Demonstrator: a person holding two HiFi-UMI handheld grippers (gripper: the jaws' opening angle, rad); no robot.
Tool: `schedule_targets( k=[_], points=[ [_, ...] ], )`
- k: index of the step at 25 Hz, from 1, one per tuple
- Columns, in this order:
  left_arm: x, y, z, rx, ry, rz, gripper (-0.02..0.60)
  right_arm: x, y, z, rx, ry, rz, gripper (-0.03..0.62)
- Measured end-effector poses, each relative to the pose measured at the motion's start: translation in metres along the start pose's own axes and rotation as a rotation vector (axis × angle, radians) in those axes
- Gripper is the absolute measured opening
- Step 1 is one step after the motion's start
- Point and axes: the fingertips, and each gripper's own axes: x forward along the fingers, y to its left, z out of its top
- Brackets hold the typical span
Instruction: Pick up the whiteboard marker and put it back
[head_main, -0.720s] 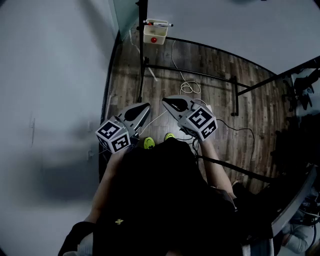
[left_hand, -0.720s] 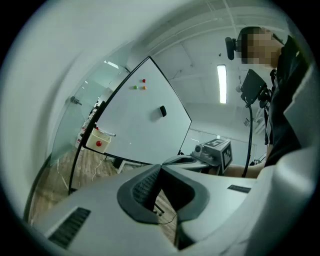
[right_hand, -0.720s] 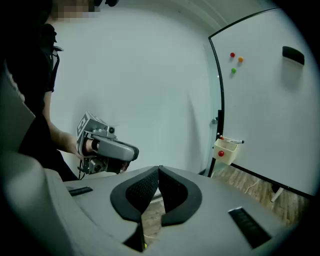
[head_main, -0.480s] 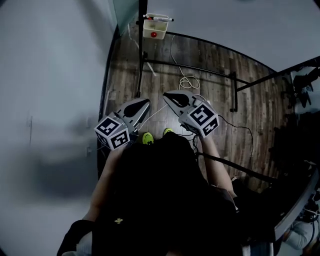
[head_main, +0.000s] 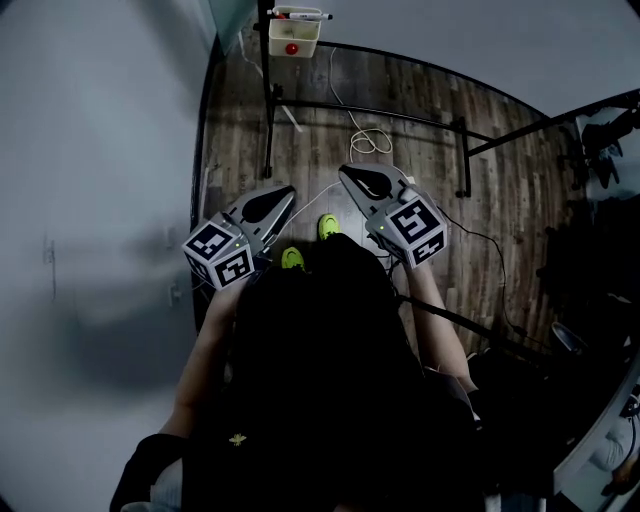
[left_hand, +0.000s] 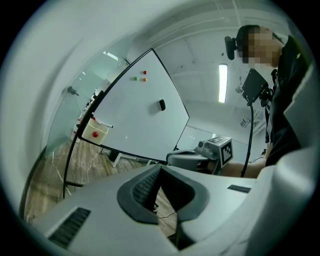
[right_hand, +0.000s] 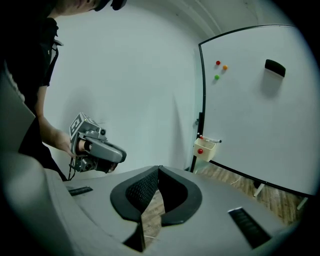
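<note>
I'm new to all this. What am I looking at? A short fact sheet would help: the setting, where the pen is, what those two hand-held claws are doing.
Setting: whiteboard on a stand, wooden floor
Marker: lying across the top of the small box at the board's lower corner
On the board: eraser, three small magnets
Left gripper: jaws shut, empty
Right gripper: jaws shut, empty
Task state: marker not yet picked up

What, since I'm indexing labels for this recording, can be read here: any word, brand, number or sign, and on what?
No readable text in any view.
Marker cubes: black-and-white square patterns only, no letters.
Whiteboard marker: any print too small to read.
</note>
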Motion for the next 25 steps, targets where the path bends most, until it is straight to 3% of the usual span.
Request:
schedule_targets(
  k=[8,25],
  points=[
    [0.016,-0.007,-0.008,0.000,0.011,-0.008,0.021,-0.006,-0.008,-0.017,-0.001,0.019,0.014,0.008],
    [0.074,0.046,0.026,-0.030,-0.015,0.141,0.021,0.046,-0.089,-0.010,0.000,-0.019,0.153,0.008]
  ],
)
